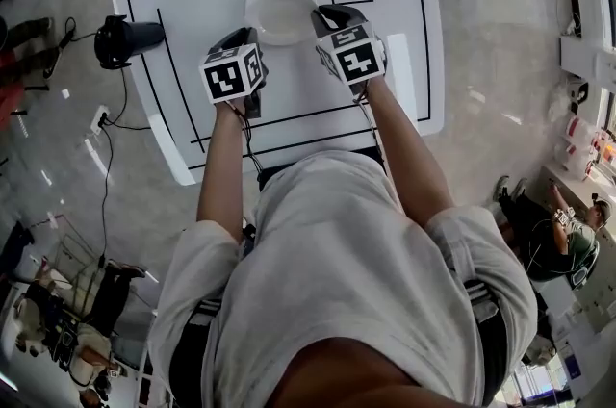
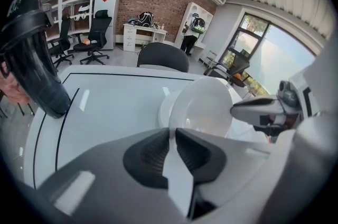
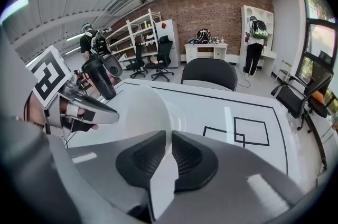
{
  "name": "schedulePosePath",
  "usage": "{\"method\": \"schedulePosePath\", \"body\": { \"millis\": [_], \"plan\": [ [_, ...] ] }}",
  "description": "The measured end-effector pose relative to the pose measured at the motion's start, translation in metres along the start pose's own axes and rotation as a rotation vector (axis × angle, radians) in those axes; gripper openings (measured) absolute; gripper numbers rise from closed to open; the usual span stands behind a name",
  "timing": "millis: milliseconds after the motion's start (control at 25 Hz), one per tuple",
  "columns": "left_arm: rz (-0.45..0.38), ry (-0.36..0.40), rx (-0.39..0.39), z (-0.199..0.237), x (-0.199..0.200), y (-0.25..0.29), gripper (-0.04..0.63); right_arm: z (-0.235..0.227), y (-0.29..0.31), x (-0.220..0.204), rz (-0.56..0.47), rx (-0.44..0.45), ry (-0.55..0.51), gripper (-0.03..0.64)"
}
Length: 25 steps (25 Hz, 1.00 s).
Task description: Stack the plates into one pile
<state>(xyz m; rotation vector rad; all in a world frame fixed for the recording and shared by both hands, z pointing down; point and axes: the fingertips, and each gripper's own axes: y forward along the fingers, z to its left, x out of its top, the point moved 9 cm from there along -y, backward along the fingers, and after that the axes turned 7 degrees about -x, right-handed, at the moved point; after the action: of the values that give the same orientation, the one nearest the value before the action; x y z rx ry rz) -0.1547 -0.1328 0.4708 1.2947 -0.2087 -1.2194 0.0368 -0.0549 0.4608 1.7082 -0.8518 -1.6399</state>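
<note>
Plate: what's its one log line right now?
plate: pinched at rim, both sides | left claw: shut on plate | right claw: shut on plate | place: over white table

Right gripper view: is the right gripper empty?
No, the fingers of the right gripper are pinched on the rim of a white plate.

The shirt [image 1: 337, 271] worn is grey and short-sleeved

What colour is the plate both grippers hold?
White plate; the head view shows it best.
</note>
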Motion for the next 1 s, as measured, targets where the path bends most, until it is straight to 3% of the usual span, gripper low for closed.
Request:
{"method": "schedulePosePath", "body": {
  "millis": [320, 1000],
  "plan": [
    [-0.001, -0.013, 0.004, 0.002, 0.007, 0.011, 0.041, -0.008, 0.012, 0.003, 0.005, 0.014, 0.005, 0.043],
    [-0.017, 0.036, 0.039, 0.002, 0.021, 0.025, 0.038, -0.019, 0.030, 0.005, 0.018, 0.029, 0.031, 0.049]
  ]
}}
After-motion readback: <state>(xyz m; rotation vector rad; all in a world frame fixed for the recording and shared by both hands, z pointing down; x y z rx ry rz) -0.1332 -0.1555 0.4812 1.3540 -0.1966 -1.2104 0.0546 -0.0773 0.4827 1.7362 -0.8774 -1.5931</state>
